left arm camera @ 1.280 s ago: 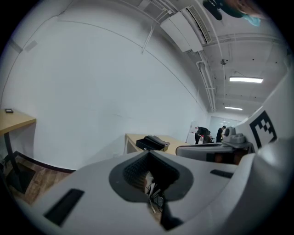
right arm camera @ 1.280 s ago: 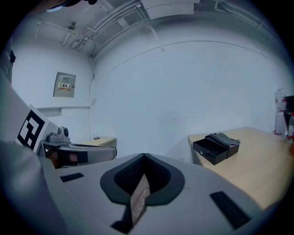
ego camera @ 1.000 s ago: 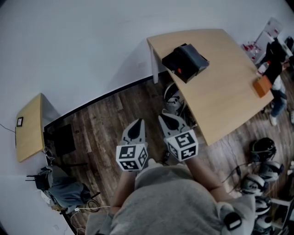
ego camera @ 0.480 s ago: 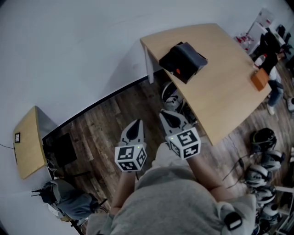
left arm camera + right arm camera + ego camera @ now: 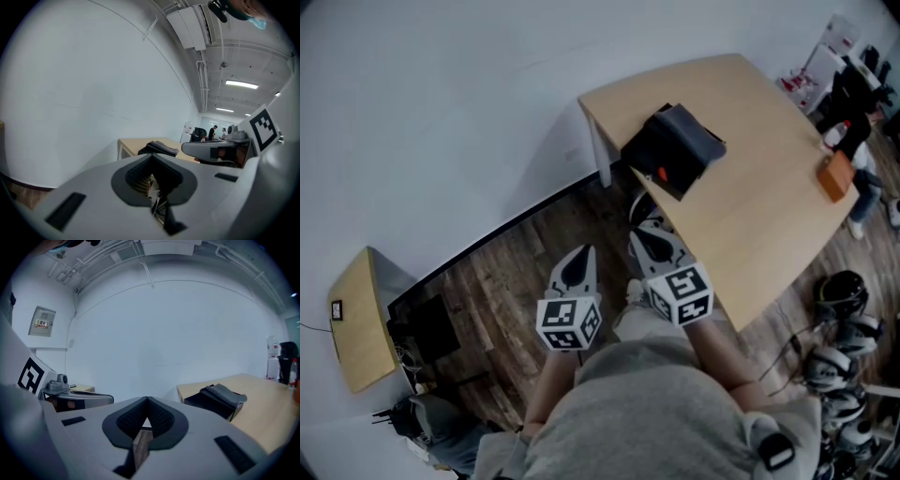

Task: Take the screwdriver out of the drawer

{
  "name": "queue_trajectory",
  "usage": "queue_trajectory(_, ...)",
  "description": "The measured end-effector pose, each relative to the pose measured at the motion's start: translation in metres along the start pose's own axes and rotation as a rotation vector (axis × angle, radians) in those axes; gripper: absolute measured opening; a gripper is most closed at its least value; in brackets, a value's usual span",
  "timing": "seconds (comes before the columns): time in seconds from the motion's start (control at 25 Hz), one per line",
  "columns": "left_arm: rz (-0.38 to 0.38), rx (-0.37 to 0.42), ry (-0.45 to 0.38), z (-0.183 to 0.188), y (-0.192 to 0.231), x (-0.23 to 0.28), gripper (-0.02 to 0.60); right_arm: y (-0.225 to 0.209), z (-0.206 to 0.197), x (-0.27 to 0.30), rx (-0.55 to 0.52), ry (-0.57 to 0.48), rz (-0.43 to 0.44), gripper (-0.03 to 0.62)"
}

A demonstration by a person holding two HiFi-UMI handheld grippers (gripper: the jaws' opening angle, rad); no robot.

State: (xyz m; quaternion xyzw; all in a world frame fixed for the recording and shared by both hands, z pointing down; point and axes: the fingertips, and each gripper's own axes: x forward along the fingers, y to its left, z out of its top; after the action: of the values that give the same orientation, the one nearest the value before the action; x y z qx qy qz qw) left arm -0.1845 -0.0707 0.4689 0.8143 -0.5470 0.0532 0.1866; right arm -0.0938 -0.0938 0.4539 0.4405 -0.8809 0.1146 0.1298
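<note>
A black drawer box (image 5: 672,148) with a grey cloth over its top stands on the light wooden table (image 5: 769,225), near the table's far corner. A small red mark shows on the box's front; no screwdriver is visible. The box also appears in the left gripper view (image 5: 159,148) and the right gripper view (image 5: 216,399), still some way ahead. My left gripper (image 5: 578,256) and right gripper (image 5: 646,236) are held side by side over the wooden floor, short of the table. Both are shut with nothing between their jaws.
An orange block (image 5: 837,175) lies near the table's right edge, with people standing beyond it. Helmets and cables (image 5: 836,323) litter the floor at the right. A small wooden side table (image 5: 356,319) and dark gear stand at the left, and a white wall runs behind.
Both grippers and the person have moved towards the table. The drawer box and table now sit nearer, and the side table has slid down the left side.
</note>
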Motion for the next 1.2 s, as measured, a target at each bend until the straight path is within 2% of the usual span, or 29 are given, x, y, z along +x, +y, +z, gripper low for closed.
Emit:
queue_trajectory(0.36,-0.035,0.005,0.003,0.041,0.006,0.095,0.0,-0.078,0.036,0.051,-0.004,0.005,-0.034,-0.002)
queue_trajectory(0.6,-0.051,0.01,0.007,0.053,0.004,0.147,0.0,-0.122,0.043,0.077,-0.015,0.028,-0.049,-0.002)
queue_trajectory(0.84,-0.056,0.01,0.018,0.055,-0.001,0.179,0.0,-0.16,0.032,0.092,-0.014,0.073,-0.073,-0.002)
queue_trajectory(1.2,-0.045,-0.007,0.068,0.042,0.003,0.2,0.0,-0.199,0.008,0.111,0.023,0.143,-0.121,-0.002)
